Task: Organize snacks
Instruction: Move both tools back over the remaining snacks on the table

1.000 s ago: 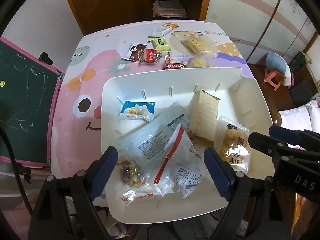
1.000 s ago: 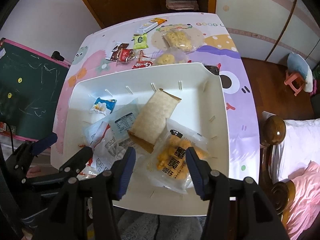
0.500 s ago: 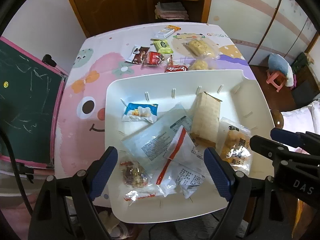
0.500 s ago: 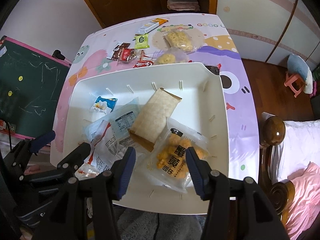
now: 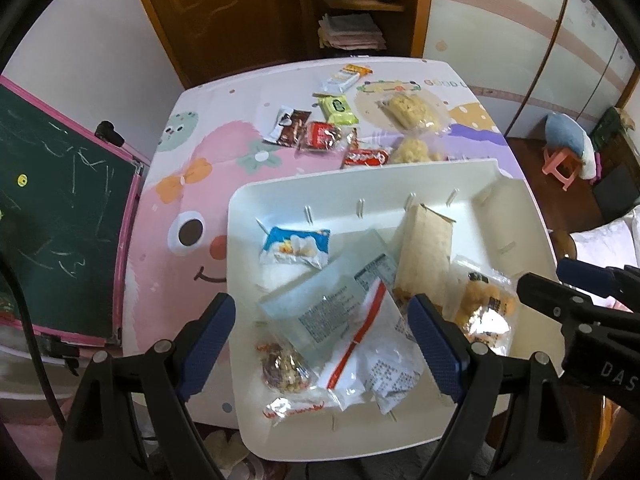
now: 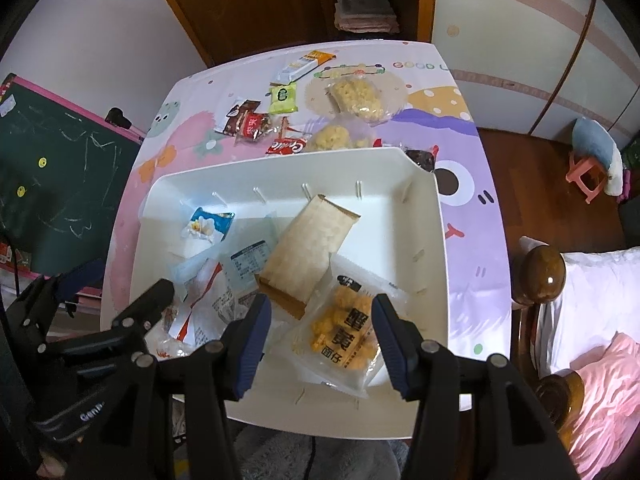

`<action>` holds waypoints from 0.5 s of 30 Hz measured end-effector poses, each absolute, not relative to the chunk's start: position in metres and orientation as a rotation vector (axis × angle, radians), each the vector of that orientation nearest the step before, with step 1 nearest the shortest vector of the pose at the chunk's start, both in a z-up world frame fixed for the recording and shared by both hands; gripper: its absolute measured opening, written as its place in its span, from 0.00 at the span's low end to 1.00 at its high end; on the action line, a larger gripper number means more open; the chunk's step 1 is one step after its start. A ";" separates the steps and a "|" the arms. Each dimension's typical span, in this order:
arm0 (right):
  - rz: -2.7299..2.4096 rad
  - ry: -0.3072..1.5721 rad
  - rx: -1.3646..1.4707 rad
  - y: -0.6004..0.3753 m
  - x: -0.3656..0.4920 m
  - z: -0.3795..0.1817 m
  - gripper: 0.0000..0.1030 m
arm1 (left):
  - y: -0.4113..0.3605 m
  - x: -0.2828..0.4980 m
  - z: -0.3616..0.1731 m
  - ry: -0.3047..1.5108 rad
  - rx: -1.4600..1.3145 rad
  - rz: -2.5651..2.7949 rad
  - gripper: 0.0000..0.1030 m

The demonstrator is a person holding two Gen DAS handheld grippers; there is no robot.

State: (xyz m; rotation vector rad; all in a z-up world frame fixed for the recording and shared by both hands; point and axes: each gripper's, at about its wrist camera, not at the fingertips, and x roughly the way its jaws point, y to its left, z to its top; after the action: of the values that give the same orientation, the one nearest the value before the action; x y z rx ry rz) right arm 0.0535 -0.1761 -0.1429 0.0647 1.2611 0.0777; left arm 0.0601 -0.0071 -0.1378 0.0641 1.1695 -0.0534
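Tray: 1 white tray (image 5: 516, 216) (image 6: 432, 216) sits on the near part of the cartoon-print table (image 5: 192, 168) (image 6: 472, 184), its near rim over the table edge.
Tray contents: 6 packets can be counted, though the overlap makes the number uncertain.
Blue packet: 1 small blue and white packet (image 5: 296, 245) (image 6: 208, 224) lies alone toward the far left of the tray.
Tan pack: 1 long tan pack (image 5: 426, 252) (image 6: 310, 246) lies near the middle, its near end resting over the clear bags.
Clear bags: 1 pale flat bag with a printed label (image 5: 324, 304) and 1 clear bag with a red stripe (image 5: 372, 344) overlap at the near left.
Nut packet: 1 small clear packet of brown pieces (image 5: 282, 368) lies at the near left corner, beside the left finger.
Yellow snack bag: 1 clear bag of orange-yellow pieces with black characters (image 5: 484, 308) (image 6: 348, 336) lies at the near right.
Loose snacks on table: about 7 beyond the far rim, namely 1 white and orange bar (image 5: 346, 76) (image 6: 306, 64), 1 green packet (image 5: 336, 108) (image 6: 283, 97), 1 brown packet (image 5: 288, 126) (image 6: 236, 114), 2 red packets (image 5: 322, 135) (image 6: 256, 126), and 2 clear bags of pale yellow puffs (image 5: 408, 110) (image 6: 360, 98).
Left gripper (image 5: 322, 342): jaws wide apart, holding nothing, hovering over the near left of the tray.
Right gripper (image 6: 322, 340): jaws apart, empty, with the yellow snack bag showing between its fingers.
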 end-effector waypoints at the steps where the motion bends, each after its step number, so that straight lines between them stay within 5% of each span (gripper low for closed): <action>1: 0.075 1.260 0.066 -0.177 0.054 -0.143 0.51 | -0.006 0.063 -0.136 1.165 0.063 -0.049 0.85; 15: 0.039 1.244 0.051 -0.182 0.085 -0.143 0.53 | 0.020 0.107 -0.128 1.135 0.031 -0.009 0.85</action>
State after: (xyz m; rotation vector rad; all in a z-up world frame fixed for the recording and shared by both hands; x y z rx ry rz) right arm 0.0854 -0.1816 -0.1434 0.0508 1.2440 0.0392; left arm 0.1071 0.0197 -0.1275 0.0310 1.1345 -0.0091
